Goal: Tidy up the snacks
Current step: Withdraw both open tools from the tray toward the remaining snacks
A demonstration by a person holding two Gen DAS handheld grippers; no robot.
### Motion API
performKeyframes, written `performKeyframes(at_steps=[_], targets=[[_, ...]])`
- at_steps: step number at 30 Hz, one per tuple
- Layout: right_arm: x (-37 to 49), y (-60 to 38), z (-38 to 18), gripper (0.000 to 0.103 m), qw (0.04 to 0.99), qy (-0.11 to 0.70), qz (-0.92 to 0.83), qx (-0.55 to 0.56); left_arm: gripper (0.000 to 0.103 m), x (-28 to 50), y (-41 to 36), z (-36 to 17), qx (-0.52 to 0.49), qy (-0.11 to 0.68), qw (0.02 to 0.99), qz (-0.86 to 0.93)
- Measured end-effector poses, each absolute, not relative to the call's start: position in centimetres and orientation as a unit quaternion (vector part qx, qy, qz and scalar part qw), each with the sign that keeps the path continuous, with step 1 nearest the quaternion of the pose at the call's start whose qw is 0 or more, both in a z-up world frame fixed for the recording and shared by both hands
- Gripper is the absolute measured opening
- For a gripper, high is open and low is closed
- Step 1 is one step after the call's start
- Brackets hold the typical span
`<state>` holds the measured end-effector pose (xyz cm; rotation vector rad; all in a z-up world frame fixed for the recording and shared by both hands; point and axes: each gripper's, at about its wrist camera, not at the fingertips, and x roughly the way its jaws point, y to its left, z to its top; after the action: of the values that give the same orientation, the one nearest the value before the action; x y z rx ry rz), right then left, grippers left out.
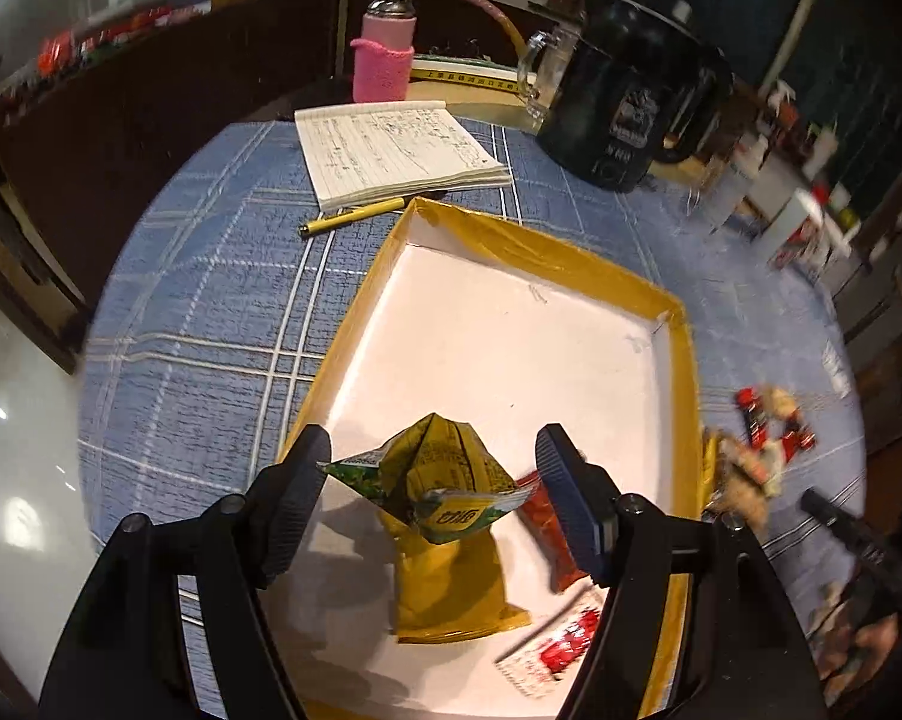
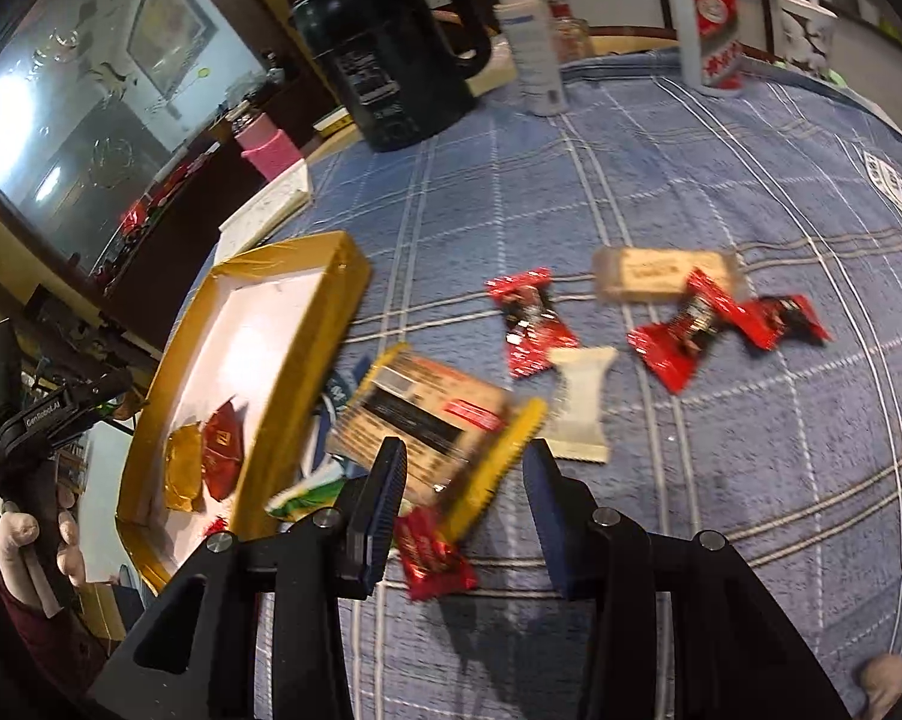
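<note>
My left gripper hangs over the near end of a yellow-rimmed white tray, shut on a buckled green and yellow snack packet whose ends meet the pads. Under it in the tray lie a yellow packet, a red packet and a white and red one. My right gripper is partly open and holds nothing. It is above a brown packet with a yellow edge and a small red packet, which lie on the blue cloth beside the tray. Further off lie red packets, a white packet and a beige bar.
A notebook, a yellow pen, a pink-sleeved bottle, a glass mug and a black kettle stand behind the tray. Two white bottles are at the back. A hand holds the left gripper's handle.
</note>
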<state>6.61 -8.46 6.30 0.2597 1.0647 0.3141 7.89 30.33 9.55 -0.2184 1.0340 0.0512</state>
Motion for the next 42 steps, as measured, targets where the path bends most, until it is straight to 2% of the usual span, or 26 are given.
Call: performKeyframes(at_steps=[7,12,18,19,28,33,42], targets=[[6.1,-9.4,6.4,0.043,0.841,0.504,0.151,0.123,0.071,7.8,31.0,10.1,-0.169,0.481,0.860,-0.006],[5.9,-9.5,6.2,0.043,0.841,0.506,0.151,0.118,0.080,6.9,26.2,11.7,0.071,0.428,0.891,0.132],[5.7,-9.6,6.0,0.043,0.839,0.509,0.150,0.118,0.081,6.5,22.7,11.5,0.170,0.395,0.889,0.155],[5.7,-9.6,6.0,0.043,0.839,0.509,0.151,0.117,0.084,6.5,22.8,11.7,0.160,0.398,0.892,0.142],[5.6,-10.4,5.3,0.043,0.837,0.513,0.146,0.120,0.084,5.5,25.2,13.8,-0.024,0.422,0.906,0.022],[6.3,-10.1,5.2,0.043,0.835,0.516,0.157,0.111,0.084,4.9,23.7,12.7,-0.094,0.445,0.890,-0.040],[8.0,-6.5,6.0,0.043,0.833,0.510,0.201,0.074,0.084,2.3,19.9,11.2,-0.121,0.443,0.876,-0.150]])
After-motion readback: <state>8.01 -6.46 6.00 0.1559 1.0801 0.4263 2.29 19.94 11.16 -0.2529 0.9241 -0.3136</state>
